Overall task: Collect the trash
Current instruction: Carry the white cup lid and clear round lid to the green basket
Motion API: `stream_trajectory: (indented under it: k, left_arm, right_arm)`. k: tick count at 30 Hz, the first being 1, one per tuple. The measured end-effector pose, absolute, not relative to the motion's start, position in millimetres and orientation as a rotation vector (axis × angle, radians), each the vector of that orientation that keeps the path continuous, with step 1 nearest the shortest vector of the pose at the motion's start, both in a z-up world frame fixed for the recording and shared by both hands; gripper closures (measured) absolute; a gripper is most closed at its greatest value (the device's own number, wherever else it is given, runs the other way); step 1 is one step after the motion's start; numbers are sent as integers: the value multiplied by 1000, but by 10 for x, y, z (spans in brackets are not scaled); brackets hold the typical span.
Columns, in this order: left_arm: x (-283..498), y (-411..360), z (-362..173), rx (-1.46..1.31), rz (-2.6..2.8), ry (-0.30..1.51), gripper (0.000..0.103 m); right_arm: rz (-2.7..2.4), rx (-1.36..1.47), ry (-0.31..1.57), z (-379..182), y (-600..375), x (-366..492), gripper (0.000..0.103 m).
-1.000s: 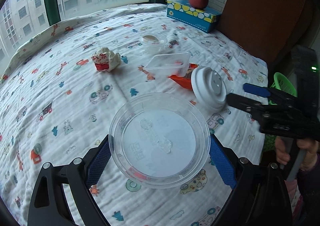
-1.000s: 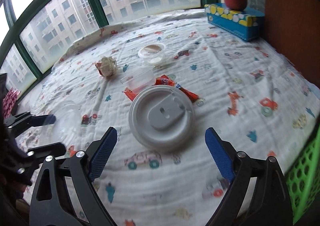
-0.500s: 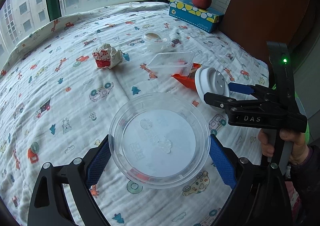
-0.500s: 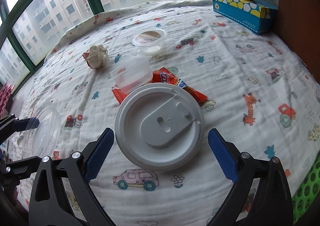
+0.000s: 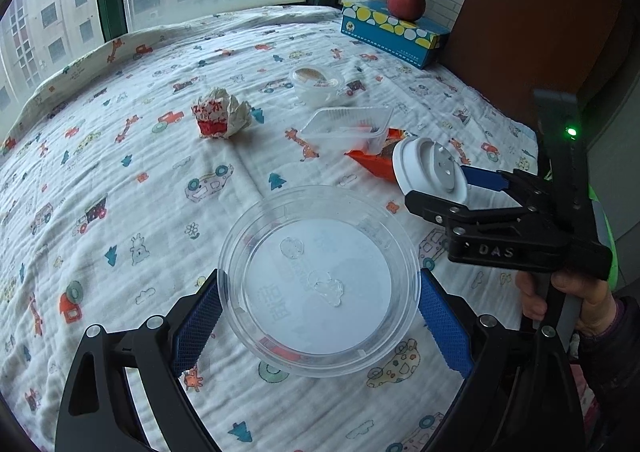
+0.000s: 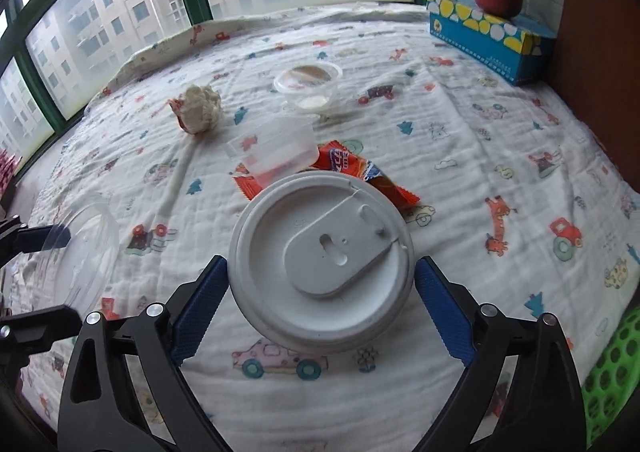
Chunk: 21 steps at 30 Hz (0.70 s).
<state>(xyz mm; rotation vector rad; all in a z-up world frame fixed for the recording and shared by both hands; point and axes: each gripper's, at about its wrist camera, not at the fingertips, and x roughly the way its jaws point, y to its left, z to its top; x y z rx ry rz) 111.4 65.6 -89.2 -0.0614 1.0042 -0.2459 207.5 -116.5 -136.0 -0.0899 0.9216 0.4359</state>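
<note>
A clear round plastic lid (image 5: 320, 284) lies low over the printed bed cover (image 5: 120, 192). My left gripper (image 5: 320, 271) is shut on it, a blue pad against the rim on each side. From the right wrist view the same clear lid (image 6: 86, 252) shows at the far left between the left gripper's fingers (image 6: 40, 240). A white cup lid (image 6: 320, 252) sits between the pads of my right gripper (image 6: 322, 258), which stands open, its pads just beside the rim. In the left wrist view the right gripper (image 5: 436, 184), held by a hand (image 5: 560, 292), flanks the tilted white lid (image 5: 424, 168).
Behind the white lid lie an orange wrapper (image 6: 352, 168), a clear rectangular tray (image 6: 276, 148), a small lidded cup (image 6: 308, 86) and a crumpled paper ball (image 6: 198, 108). A blue tissue box (image 6: 488, 36) with an apple stands far right. A green basket (image 6: 612, 372) sits off the bed's right edge.
My right gripper has come forward and down until its fingers flank the white lid. The left gripper and the clear lid have stayed put.
</note>
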Motion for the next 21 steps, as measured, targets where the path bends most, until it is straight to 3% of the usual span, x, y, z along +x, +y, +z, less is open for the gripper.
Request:
stream_trajectory:
  k: [21]
  left_arm:
    - [1054, -131, -447, 8, -399, 904, 14]
  right_arm:
    - [241, 16, 791, -590, -2313, 1293, 11]
